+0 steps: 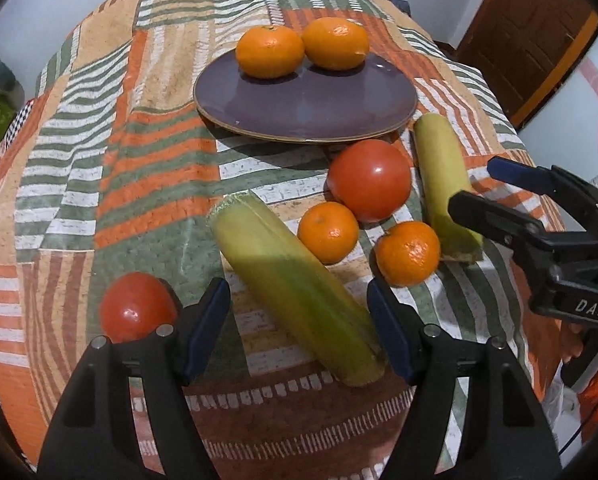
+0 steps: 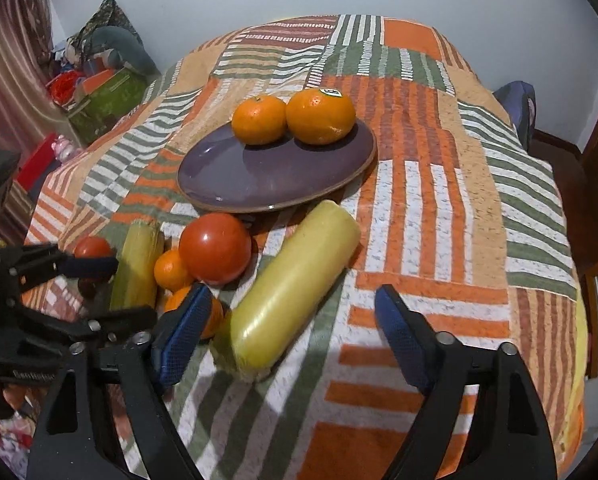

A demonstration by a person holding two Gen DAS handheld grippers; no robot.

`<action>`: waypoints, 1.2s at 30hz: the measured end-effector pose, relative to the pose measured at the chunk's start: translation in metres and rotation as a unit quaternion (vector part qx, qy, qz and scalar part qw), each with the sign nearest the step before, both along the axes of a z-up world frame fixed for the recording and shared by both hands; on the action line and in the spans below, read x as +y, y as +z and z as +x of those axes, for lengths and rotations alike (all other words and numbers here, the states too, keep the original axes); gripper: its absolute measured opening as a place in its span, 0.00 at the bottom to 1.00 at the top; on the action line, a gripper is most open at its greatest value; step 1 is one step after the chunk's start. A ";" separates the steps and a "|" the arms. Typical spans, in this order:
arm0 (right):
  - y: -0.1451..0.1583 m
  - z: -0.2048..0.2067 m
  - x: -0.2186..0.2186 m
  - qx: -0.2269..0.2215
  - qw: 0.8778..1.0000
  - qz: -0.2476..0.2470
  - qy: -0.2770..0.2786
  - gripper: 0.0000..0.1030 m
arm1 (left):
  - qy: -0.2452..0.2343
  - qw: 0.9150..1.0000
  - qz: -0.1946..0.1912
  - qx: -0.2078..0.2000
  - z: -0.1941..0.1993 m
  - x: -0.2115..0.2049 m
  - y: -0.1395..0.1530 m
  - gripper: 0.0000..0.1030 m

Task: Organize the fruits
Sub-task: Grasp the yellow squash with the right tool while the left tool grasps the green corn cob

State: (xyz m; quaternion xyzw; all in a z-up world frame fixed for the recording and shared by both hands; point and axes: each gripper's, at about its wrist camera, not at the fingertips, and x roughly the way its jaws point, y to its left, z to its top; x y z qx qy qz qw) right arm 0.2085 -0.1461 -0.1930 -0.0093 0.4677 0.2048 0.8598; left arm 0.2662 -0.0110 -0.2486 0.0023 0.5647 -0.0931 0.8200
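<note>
A purple plate (image 1: 323,108) (image 2: 259,176) holds two oranges (image 1: 270,51) (image 1: 335,43) at its far side. In front of it lie a large tomato (image 1: 369,179) (image 2: 215,248), two small oranges (image 1: 328,232) (image 1: 407,253), and two wrapped corn cobs (image 1: 295,284) (image 1: 445,188). A second tomato (image 1: 137,306) lies left. My left gripper (image 1: 299,328) is open, jaws either side of the near cob. My right gripper (image 2: 295,332) is open, over the other cob (image 2: 295,288); it also shows in the left wrist view (image 1: 487,188).
A patchwork striped cloth (image 1: 119,160) (image 2: 439,200) covers the table. Boxes and clutter (image 2: 99,92) stand beyond the left edge. A wooden door (image 1: 531,36) is at the far right, a dark chair (image 2: 519,108) behind the table.
</note>
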 end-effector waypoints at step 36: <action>-0.014 0.007 0.000 0.036 0.997 -0.027 0.056 0.40 | 0.011 1.000 -0.020 -0.011 0.004 0.028 0.001 0.51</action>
